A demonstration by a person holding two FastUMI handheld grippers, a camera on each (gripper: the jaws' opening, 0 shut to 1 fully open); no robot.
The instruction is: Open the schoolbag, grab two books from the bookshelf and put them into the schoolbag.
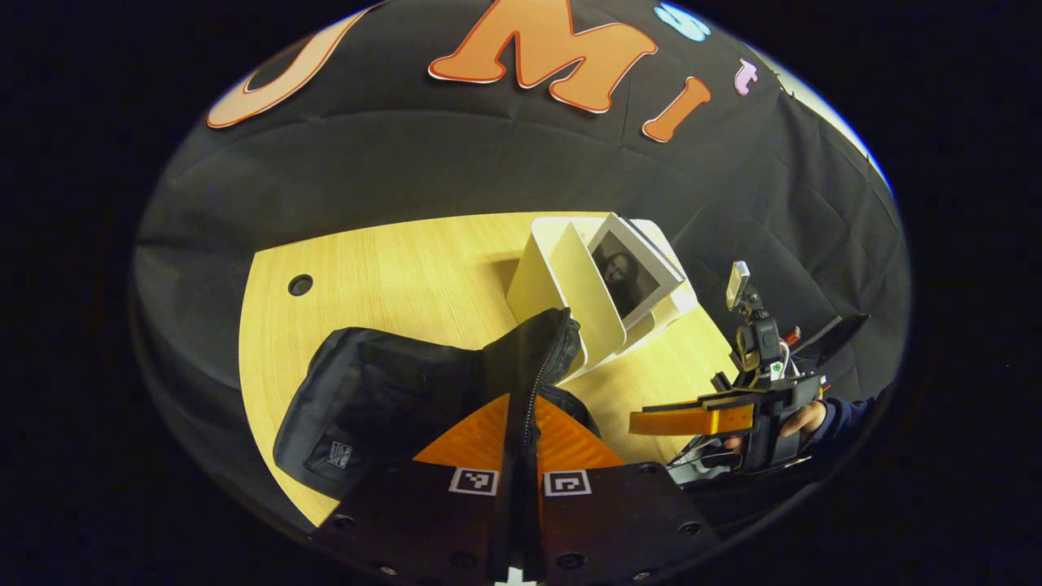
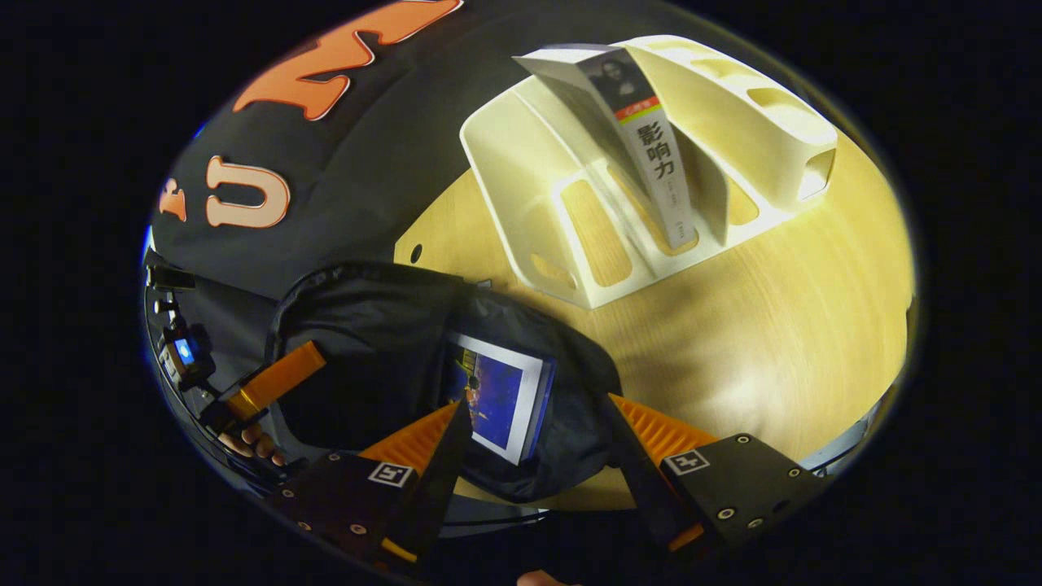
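in the left gripper view, the left gripper sits at the bottom centre, its two fingers pressed together on a raised fold of the black fabric schoolbag along the zipper edge. the schoolbag lies at lower left on the light wooden table. just behind it, at the centre, stands the white plastic bookshelf with a grey-covered book leaning in one slot. the right gripper shows at lower right, held by a hand.

in the right gripper view, the right gripper is spread wide at the bottom, holding nothing. between its fingers lies a blue-covered book inside the open schoolbag. the bookshelf sits at the upper centre, the grey-covered book upright in it.
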